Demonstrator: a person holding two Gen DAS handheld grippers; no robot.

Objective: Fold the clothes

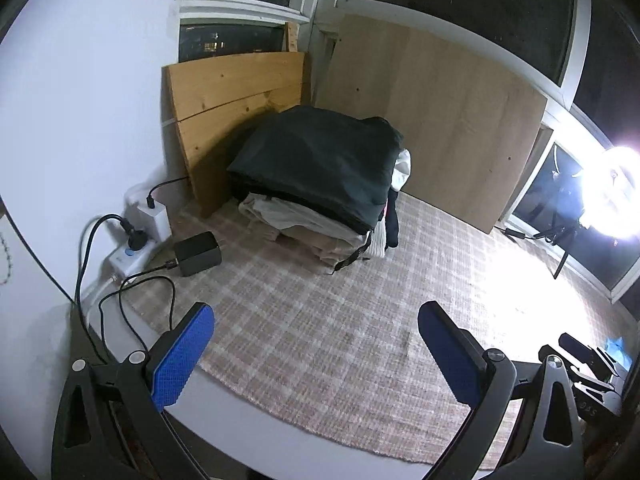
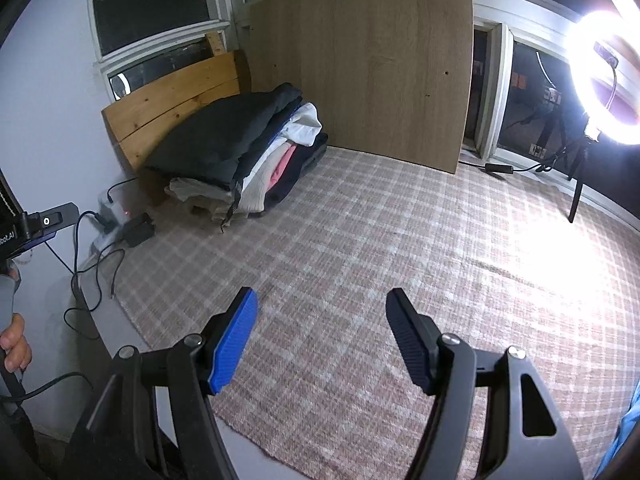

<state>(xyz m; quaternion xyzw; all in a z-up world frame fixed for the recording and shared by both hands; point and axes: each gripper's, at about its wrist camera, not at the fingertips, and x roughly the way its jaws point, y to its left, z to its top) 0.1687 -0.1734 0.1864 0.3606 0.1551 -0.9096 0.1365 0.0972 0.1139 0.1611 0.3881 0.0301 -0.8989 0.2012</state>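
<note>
Clothes: folded stack (image 1: 320,176) sits at the far left corner of the rug, dark garment (image 2: 224,140) on top, beige, white and pink pieces under it. A white piece (image 2: 306,122) bulges out on the stack's right side.
Rug: plaid, pink and cream (image 1: 340,340), near part bare, bright glare on its right.
Boards: pine plank (image 1: 236,96) leans on the wall just left of the stack; larger pale panel (image 2: 360,68) leans on the windows behind it.
Power: white strip (image 1: 128,256) and black brick (image 1: 198,254) on the floor near left of the stack, cables trailing toward the near edge.
Light: ring lamp (image 2: 608,80) on a tripod, far right.
Left gripper (image 1: 316,328): released, jaws spread, nothing between them, over the rug's near left.
Right gripper (image 2: 322,308): released too, jaws apart, empty, over bare rug.
Hand (image 2: 16,344): at the left edge of the right wrist view, on the left tool's handle.
</note>
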